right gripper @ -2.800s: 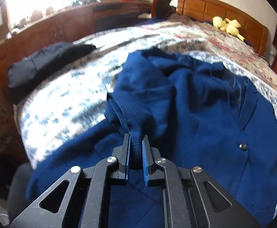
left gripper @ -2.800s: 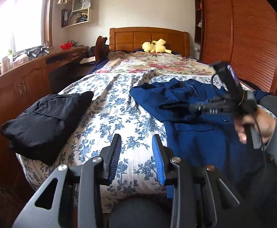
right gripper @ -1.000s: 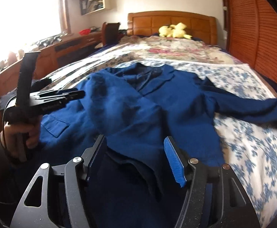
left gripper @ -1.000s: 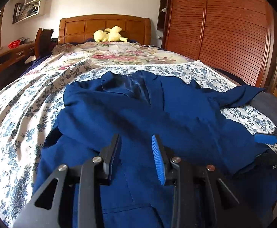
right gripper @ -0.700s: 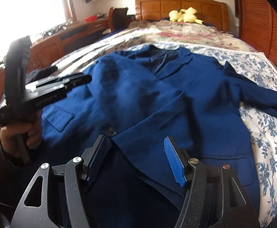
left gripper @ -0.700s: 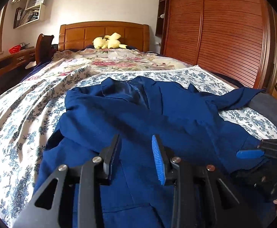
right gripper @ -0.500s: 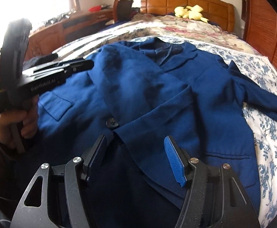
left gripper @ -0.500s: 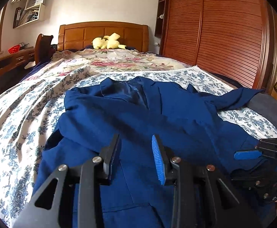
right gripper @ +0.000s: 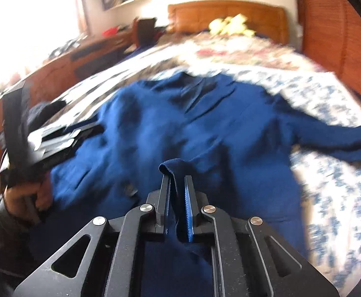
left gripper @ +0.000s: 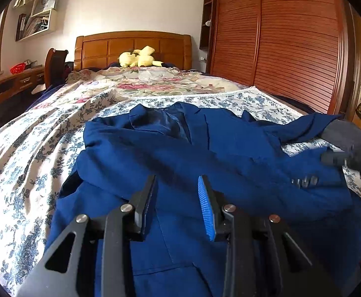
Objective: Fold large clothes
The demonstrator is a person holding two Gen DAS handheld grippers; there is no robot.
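Note:
A large blue jacket (left gripper: 205,148) lies face up on the bed, its left sleeve folded across the chest. My left gripper (left gripper: 176,180) hovers open over the jacket's lower front with nothing between its pads. In the right wrist view my right gripper (right gripper: 176,178) has its jaws closing on a raised fold of the blue jacket (right gripper: 205,123), and the cloth is pinched between the pads. In the left wrist view the right gripper (left gripper: 348,160) is a blur at the jacket's right edge. The left gripper (right gripper: 91,128) shows at the left of the right wrist view, held by a hand.
The bed carries a blue-flowered sheet (left gripper: 31,148), a wooden headboard (left gripper: 130,47) and a yellow plush toy (left gripper: 138,59). A slatted wooden wardrobe (left gripper: 291,49) runs along the right side. A folded black garment (right gripper: 46,109) lies at the bed's left edge, beside a wooden desk (left gripper: 7,84).
My right gripper went from wide open over the jacket's front edge to pinching a fold of it and lifting slightly. The left gripper stayed in place, open.

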